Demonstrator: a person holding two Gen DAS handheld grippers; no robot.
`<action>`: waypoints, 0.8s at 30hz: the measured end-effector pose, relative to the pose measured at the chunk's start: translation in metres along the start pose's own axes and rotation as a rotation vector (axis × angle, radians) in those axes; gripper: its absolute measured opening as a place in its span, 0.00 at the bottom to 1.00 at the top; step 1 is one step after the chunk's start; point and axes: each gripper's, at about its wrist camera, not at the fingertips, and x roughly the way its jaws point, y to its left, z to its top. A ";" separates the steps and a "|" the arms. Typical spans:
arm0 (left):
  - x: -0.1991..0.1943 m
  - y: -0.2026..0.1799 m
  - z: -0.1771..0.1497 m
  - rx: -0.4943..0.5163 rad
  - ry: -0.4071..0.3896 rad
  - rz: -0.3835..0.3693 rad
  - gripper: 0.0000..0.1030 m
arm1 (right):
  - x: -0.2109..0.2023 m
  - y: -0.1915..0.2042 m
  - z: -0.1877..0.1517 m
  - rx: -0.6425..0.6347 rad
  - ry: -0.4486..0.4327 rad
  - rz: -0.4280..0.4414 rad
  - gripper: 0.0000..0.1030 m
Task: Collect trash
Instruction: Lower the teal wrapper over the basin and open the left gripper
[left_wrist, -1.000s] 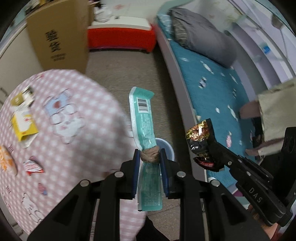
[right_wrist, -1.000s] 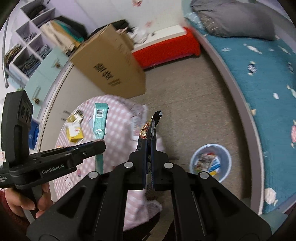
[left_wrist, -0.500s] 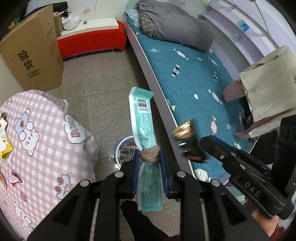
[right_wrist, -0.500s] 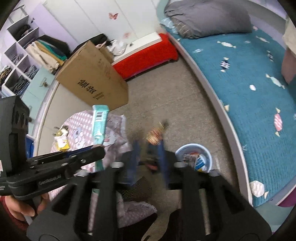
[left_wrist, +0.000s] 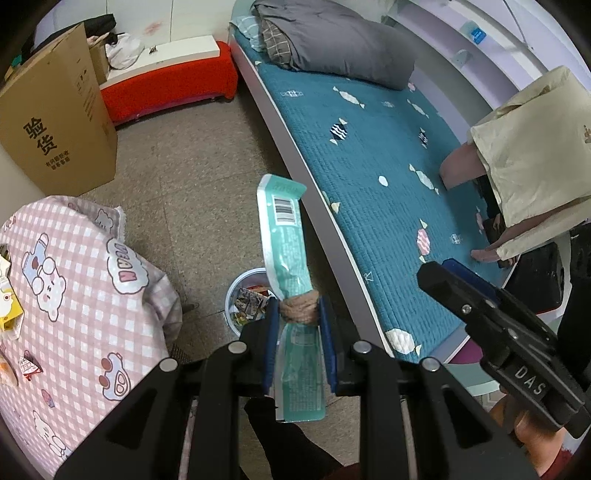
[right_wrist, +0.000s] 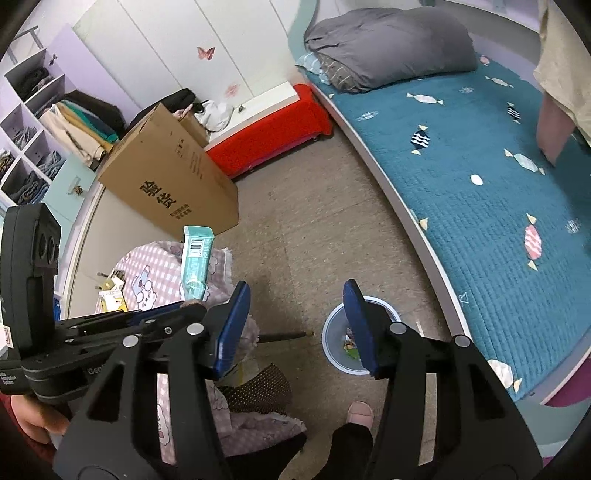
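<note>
The left gripper (left_wrist: 297, 321) is clamped on a long teal wrapper (left_wrist: 284, 243), its fingers (left_wrist: 271, 332) pinching the wrapper at a knot of brown twine, so the barcoded end sticks up and the other end hangs below the pads. Just beyond and beneath it on the floor sits a small round trash bin (left_wrist: 236, 295) with blue rim, already holding several crumpled packets. The right gripper (right_wrist: 297, 325) has just been opening: its blue-padded fingers (right_wrist: 231, 332) stand moderately wide apart with nothing between them, and the bin (right_wrist: 332, 325) shows partly behind the right-hand finger. In the right wrist view the teal wrapper (right_wrist: 195, 258) rises over the left gripper (right_wrist: 177, 310), held in a hand at the lower left. A table (left_wrist: 74, 295) under a pink checked cloth with bear prints stands left of the bin, carrying a yellow packet (left_wrist: 9, 317) and other small wrappers. A cardboard box (left_wrist: 55, 122) stands on the floor beyond it, and a bed (left_wrist: 388, 177) with a teal quilt runs along the right.
</note>
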 end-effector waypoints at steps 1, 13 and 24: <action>0.000 -0.002 0.000 0.005 0.000 0.000 0.20 | -0.001 -0.002 0.000 0.003 -0.002 -0.003 0.50; 0.008 -0.029 0.004 0.046 0.005 -0.004 0.20 | -0.017 -0.018 -0.004 0.037 -0.024 -0.014 0.51; 0.013 -0.047 0.010 0.063 -0.006 0.014 0.55 | -0.028 -0.031 -0.006 0.069 -0.047 -0.039 0.55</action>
